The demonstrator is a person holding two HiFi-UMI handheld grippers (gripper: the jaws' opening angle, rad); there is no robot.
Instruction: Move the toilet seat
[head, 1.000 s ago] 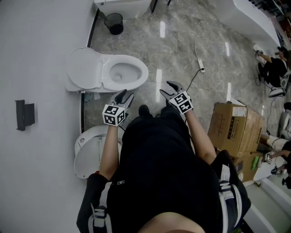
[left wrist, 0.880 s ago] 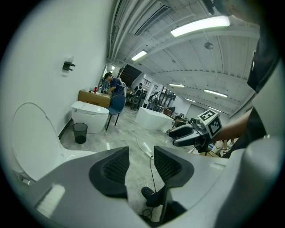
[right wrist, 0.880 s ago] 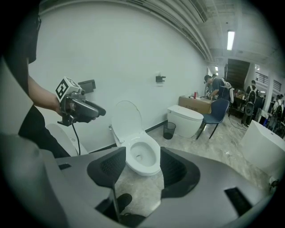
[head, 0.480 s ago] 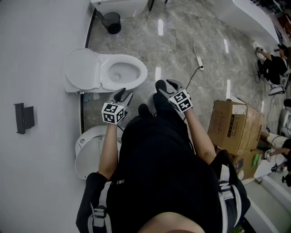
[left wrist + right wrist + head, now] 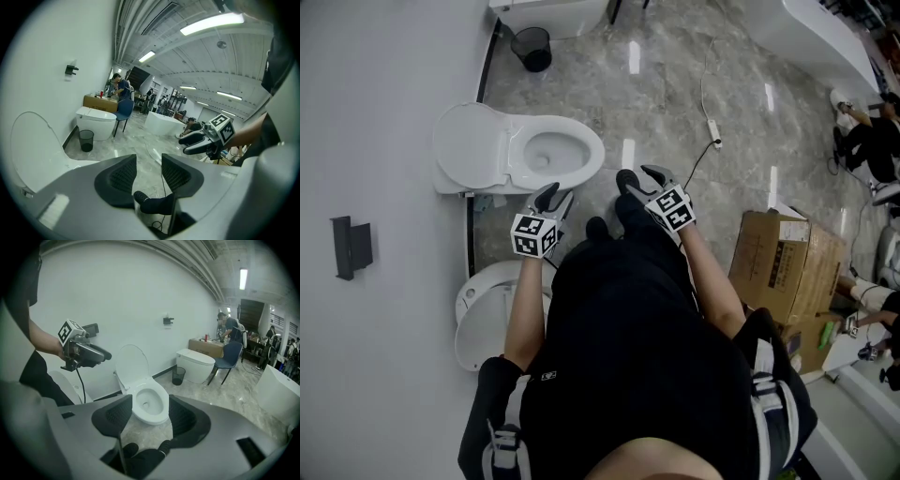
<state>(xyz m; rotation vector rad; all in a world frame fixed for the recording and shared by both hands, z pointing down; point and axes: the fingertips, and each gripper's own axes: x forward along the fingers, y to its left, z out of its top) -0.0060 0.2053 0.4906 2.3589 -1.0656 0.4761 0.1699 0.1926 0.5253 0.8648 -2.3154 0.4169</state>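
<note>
A white toilet stands against the wall, its lid raised and its seat ring lying down on the bowl. My left gripper hovers just short of the bowl's near rim, open and empty. My right gripper is farther right over the floor, also open with nothing in it. In the right gripper view the bowl shows beyond the open right gripper, with the upright lid behind it and the left gripper to the left. The left gripper looks out across the floor.
A second white toilet sits at my lower left. A black wastebasket stands beyond the toilet, a cable and power strip lie on the marble floor, and a cardboard box is at the right. The person's black shoes stand below the grippers.
The person's right foot has stepped forward beside the right gripper. Both grippers have stayed about where they were, still open.
</note>
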